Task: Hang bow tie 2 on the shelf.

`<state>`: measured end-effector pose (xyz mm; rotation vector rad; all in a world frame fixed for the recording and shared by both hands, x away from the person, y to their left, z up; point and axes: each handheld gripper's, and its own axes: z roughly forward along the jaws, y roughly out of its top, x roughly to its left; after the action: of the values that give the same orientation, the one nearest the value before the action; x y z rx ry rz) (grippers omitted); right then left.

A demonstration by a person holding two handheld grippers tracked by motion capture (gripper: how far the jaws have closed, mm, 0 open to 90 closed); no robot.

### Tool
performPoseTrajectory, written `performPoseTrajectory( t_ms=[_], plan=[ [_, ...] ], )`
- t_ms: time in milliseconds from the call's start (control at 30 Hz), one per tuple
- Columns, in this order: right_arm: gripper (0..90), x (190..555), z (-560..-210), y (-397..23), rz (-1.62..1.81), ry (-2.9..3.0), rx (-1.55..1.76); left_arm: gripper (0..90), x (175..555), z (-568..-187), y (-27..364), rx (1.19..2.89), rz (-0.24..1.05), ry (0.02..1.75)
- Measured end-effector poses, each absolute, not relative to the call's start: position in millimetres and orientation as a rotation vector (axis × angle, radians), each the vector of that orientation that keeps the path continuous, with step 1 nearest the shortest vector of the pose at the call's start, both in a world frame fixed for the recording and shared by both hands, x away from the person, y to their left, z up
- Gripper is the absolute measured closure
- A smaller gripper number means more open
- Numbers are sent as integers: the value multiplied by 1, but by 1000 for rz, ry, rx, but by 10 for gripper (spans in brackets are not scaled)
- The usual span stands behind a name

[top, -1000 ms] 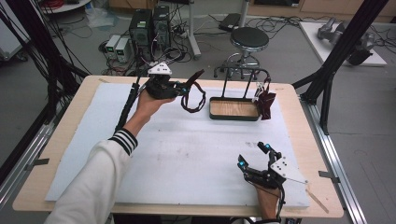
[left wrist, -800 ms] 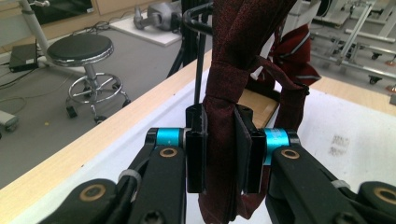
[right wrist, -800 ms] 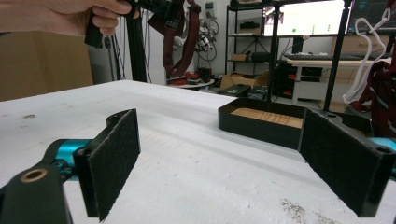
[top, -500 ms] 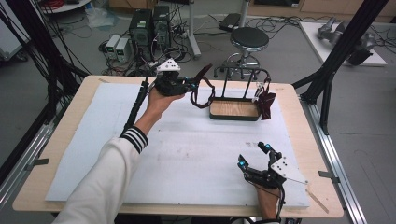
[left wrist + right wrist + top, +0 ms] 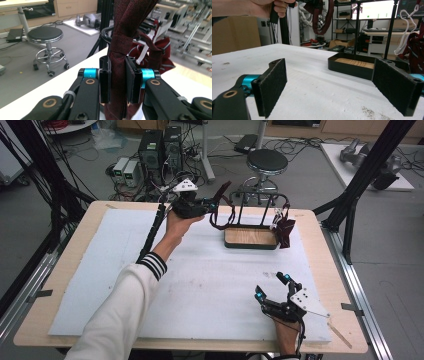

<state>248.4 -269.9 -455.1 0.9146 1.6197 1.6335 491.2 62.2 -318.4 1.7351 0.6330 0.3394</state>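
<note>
Right tool (image 5: 272, 287) rests open on white mat (image 5: 210, 270).

We get the high view from above the near edge, looking forward and down over the whole bench (image 5: 65, 285). Left gripper view sits raised at the far side, very close, facing the rack (image 5: 107, 32). Right gripper view sits low near the front, facing across. Both share the rack (image 5: 352, 62).
</note>
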Motion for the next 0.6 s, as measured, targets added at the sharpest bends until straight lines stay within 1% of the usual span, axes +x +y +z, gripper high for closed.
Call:
performPoseTrajectory(
  t_ms=[167,600],
  plan=[
    [120,248,-455,-269,1626,1623,915,766,495,-319,61,1689,341,652],
    [120,248,-455,-270,1632,1622,921,767,501,-323,51,1650,358,671]
  ],
)
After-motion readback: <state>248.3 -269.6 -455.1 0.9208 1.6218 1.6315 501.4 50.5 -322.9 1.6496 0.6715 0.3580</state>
